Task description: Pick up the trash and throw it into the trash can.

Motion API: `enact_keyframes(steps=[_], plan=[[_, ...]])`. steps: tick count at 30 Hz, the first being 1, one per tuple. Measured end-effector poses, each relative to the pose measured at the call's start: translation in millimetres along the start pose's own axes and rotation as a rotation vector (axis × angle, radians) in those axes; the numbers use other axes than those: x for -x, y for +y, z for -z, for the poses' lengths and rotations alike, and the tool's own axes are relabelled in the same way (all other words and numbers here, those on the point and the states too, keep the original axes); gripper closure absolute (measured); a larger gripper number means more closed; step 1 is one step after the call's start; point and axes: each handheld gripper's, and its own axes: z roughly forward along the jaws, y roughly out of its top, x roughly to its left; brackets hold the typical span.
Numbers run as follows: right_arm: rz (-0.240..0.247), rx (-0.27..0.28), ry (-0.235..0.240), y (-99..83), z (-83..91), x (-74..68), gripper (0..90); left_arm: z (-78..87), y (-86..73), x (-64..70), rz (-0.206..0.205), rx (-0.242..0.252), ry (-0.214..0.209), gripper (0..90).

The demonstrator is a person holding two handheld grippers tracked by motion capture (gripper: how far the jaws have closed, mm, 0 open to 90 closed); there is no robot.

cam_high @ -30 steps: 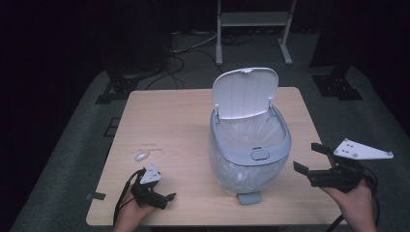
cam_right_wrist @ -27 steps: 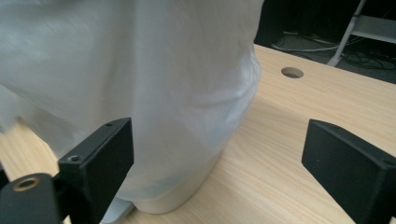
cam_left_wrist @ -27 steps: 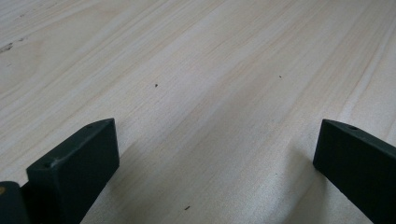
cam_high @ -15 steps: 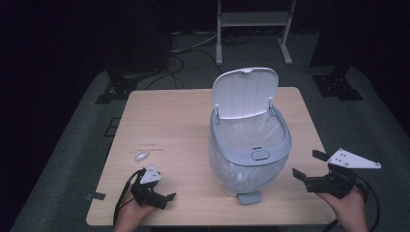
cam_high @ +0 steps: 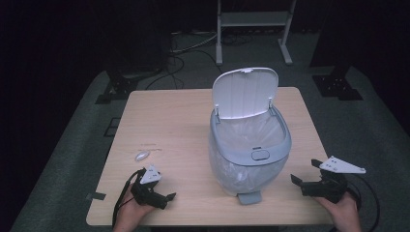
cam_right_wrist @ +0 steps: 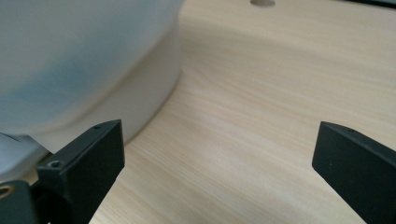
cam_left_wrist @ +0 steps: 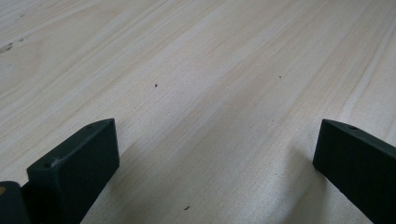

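Right gripper (cam_high: 305,180) lower and nearer the table (cam_high: 183,121) edge than a second ago, jaws wide, empty | left gripper (cam_high: 162,191) unmoved, wide, empty | bin (cam_high: 249,154) mid-table, lid (cam_high: 244,92) up | likely resting, no grasp begun

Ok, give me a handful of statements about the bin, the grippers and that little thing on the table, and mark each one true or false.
1. The bin's lid stands open. True.
2. The left gripper is shut on the small white object. False: its jaws are apart over bare wood, and the small white object lies on the table, apart from it.
3. The bin has a clear bag lining it. True.
4. The right gripper is inside the bin. False: it is to the bin's right, by the table's edge, jaws open.
5. The bin lies on its side. False: it stands upright, pedal toward the person.
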Motion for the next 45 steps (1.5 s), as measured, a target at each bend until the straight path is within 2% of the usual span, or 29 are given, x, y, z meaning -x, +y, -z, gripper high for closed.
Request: enact_keyframes(steps=[4,7,16,17,22,25,27,34,36,42,43,45], plan=[[-0.007,-0.026,-0.011,-9.6,-7.4,4.0,1.5,0.5,1.0,1.5,0.0,-0.008,-0.001,0.0],[-0.026,-0.069,-0.011,-18.3,-16.0,7.5,1.5,3.3,2.1,1.5,0.005,-0.003,-0.004,0.0],[-0.041,-0.124,-0.037,-26.4,-24.9,14.4,1.4,12.4,3.4,0.0,0.018,0.007,0.002,0.0],[-0.041,-0.133,-0.039,-28.2,-25.8,15.1,1.4,15.5,3.2,-0.7,0.019,0.017,0.001,3.3],[-0.035,-0.173,-0.046,-30.6,-30.0,15.9,1.5,22.5,3.5,-2.7,0.025,0.025,0.002,4.7],[-0.035,-0.18,-0.047,-30.6,-30.5,16.1,1.4,26.7,4.3,-3.5,0.032,0.031,-0.002,5.6],[-0.036,-0.216,-0.059,-30.5,-33.2,15.9,1.1,31.5,4.9,-4.4,0.033,0.043,-0.002,9.3],[-0.021,-0.224,-0.069,-30.4,-34.0,14.6,1.1,37.4,6.8,-8.9,0.051,0.053,0.0,14.4],[-0.021,-0.224,-0.069,-30.5,-34.0,14.6,1.1,39.4,8.0,-11.2,0.053,0.054,0.001,19.5],[-0.021,-0.224,-0.07,-30.5,-34.1,14.6,1.2,45.1,13.7,-22.0,0.091,0.062,0.022,26.3],[-0.02,-0.223,-0.07,-30.5,-34.1,14.6,1.2,46.9,15.2,-25.8,0.099,0.067,0.023,31.6],[-0.02,-0.223,-0.07,-30.4,-34.1,14.7,1.1,47.6,16.0,-27.7,0.1,0.065,0.028,32.1]])
